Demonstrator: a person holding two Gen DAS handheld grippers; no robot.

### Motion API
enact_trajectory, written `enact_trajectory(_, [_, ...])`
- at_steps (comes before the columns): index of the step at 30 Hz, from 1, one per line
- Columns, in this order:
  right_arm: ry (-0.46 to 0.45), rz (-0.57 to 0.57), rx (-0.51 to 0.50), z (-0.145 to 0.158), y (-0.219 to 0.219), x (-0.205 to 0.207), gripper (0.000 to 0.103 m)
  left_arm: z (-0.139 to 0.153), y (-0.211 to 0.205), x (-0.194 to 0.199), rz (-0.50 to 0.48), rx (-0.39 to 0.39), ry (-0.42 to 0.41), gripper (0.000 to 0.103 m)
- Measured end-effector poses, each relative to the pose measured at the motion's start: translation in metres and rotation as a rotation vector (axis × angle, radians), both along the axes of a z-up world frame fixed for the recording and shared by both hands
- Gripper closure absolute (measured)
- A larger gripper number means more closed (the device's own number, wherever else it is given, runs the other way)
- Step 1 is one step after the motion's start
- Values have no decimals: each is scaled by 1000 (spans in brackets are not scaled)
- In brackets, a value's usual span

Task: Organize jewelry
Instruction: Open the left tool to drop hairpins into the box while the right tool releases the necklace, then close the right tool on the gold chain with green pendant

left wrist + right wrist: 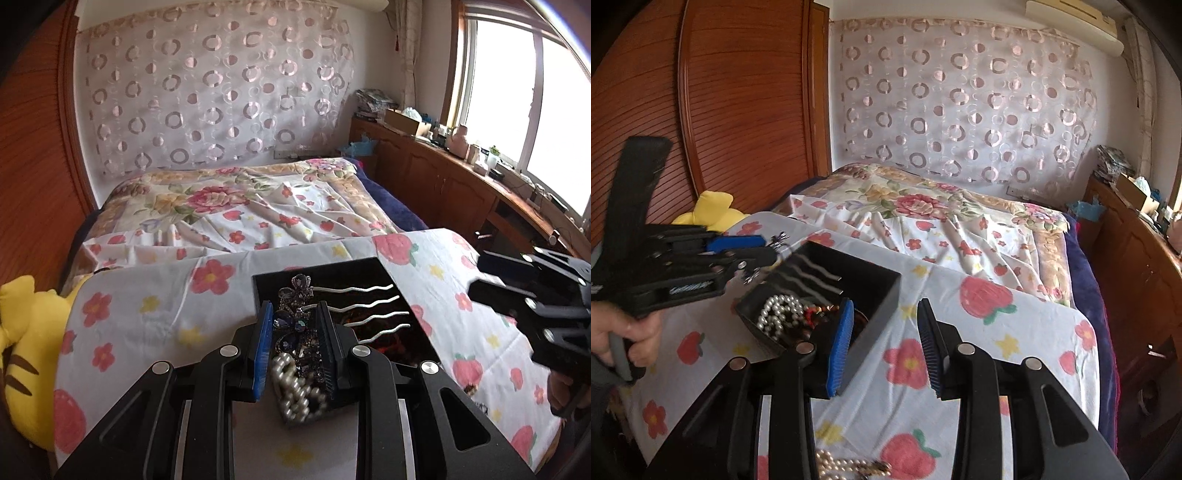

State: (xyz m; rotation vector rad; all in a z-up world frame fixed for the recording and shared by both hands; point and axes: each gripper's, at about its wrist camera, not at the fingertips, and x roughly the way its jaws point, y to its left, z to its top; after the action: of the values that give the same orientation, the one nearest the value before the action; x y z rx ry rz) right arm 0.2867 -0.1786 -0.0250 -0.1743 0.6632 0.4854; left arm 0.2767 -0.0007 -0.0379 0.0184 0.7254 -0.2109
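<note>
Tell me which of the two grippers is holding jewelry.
The left gripper: its pads clamp a jewelled hair comb with wavy silver prongs over the black tray. The right gripper stands open with nothing between its pads.

Home bedroom: bed point(236, 206) under floral quilt, sheer circle-patterned curtain point(214, 88) across wall behind it, wooden wardrobe doors point(738, 96) alongside, yellow plush toy point(26, 332) at bedside, cluttered wooden cabinets point(436, 177) beneath bright window point(524, 96), air conditioner point(1075, 18) mounted high.
</note>
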Motion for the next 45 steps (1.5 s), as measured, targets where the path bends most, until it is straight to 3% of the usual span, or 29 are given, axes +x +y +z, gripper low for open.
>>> enact_trajectory(10, [8,-18,13,-9,-25,-15,64,-19,-21,23,2,39,42,80])
enact_trajectory(16, [16,8,6,-14,-28,-33,64,-16,-24,15,3,37,33,78])
enact_trajectory(20, [35,39,4,-22,-28,-50,64,-8,-27,-7,-18,37,-12,56])
enact_trajectory(30, [127,69,4,-56,-30,-90,65,-10,-26,-78,-82,46,-90,18])
enact_trajectory(32, [147,77,2,-62,-30,-96,66,-14,-25,-89,-92,48,-85,15])
enact_trajectory(38, [198,124,-50,-81,-24,-107,89,-30,-23,-114,-114,27,-41,14])
enact_trajectory(45, [225,136,-109,-92,-18,-109,91,-47,-21,-132,-126,-18,9,14])
